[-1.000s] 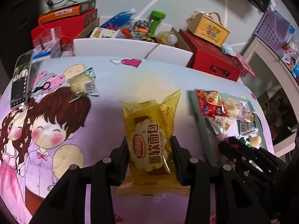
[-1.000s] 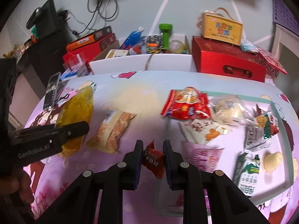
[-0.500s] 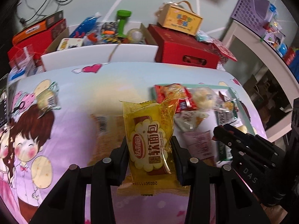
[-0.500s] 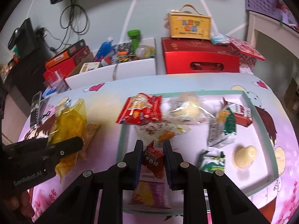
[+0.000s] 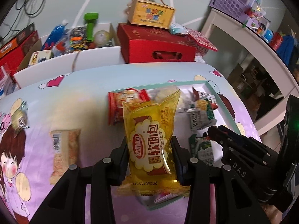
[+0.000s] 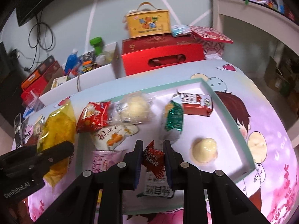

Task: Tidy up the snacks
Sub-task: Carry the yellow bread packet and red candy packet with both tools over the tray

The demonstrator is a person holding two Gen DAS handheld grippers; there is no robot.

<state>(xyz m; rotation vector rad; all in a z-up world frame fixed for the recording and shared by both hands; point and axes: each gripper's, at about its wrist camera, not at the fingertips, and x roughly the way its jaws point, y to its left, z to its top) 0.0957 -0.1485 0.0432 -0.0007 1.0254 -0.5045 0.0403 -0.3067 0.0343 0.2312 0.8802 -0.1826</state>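
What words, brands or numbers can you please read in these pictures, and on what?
"French bread" and "20260111014": yellow plastic bread packet clamped in the left gripper.
"DAS": black right gripper's body.
"GenRobot.AI": black left gripper's body.
Small red sachet in the right gripper, yellow handled box: print too blurred.

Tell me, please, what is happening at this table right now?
A person is sorting snacks with two tools. The left hand-held gripper is shut on a yellow plastic bread packet, held over the teal-rimmed white tray. The right hand-held gripper is shut on a small red foil sachet above that tray, which already holds several snacks.
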